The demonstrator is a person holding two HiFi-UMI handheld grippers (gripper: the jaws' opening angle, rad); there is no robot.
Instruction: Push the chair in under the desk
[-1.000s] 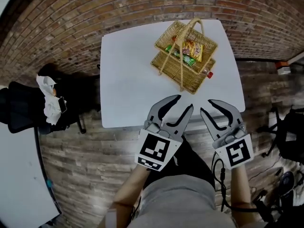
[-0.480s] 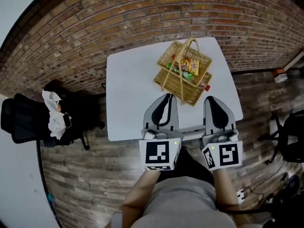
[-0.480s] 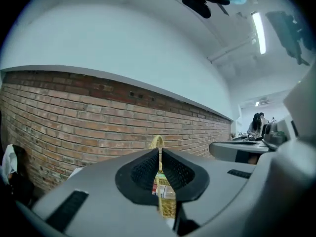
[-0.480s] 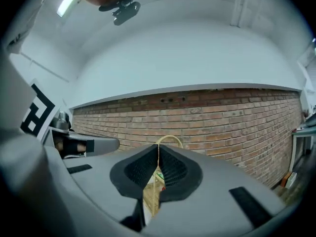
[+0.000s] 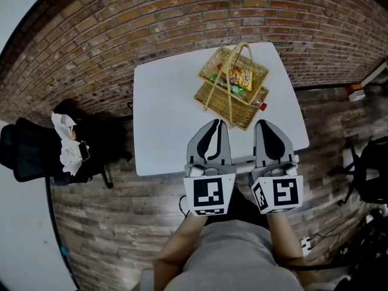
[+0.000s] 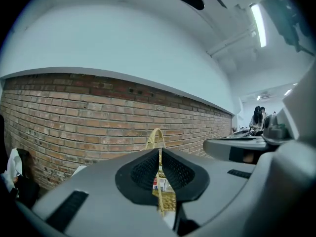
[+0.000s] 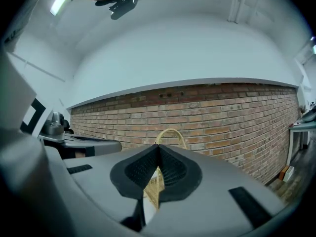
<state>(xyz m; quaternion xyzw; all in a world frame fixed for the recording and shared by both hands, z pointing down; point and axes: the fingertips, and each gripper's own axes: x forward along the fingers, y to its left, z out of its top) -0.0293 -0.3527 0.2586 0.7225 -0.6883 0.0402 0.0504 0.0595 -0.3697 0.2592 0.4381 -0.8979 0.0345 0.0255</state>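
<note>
A black office chair [image 5: 30,149] stands left of the white desk [image 5: 163,114], away from it, with a white cloth [image 5: 65,139] draped on it. My left gripper [image 5: 213,125] and right gripper [image 5: 267,125] hover side by side over the desk's near edge, far from the chair. The left jaws are shut with nothing between them. The right jaws are closing their last bit onto each other, also on nothing. In the left gripper view the left gripper [image 6: 159,154] points at the brick wall, and so does the right gripper [image 7: 158,149] in the right gripper view.
A wicker basket [image 5: 233,86] with snack packets sits at the desk's far right. A brick wall [image 5: 109,29] runs behind the desk. A second dark chair [image 5: 370,174] and cables are at the right. Another white surface [image 5: 24,235] lies at the lower left.
Both grippers have gone from open to shut. They have drawn level, side by side, over the desk's near edge. The chair has not moved.
</note>
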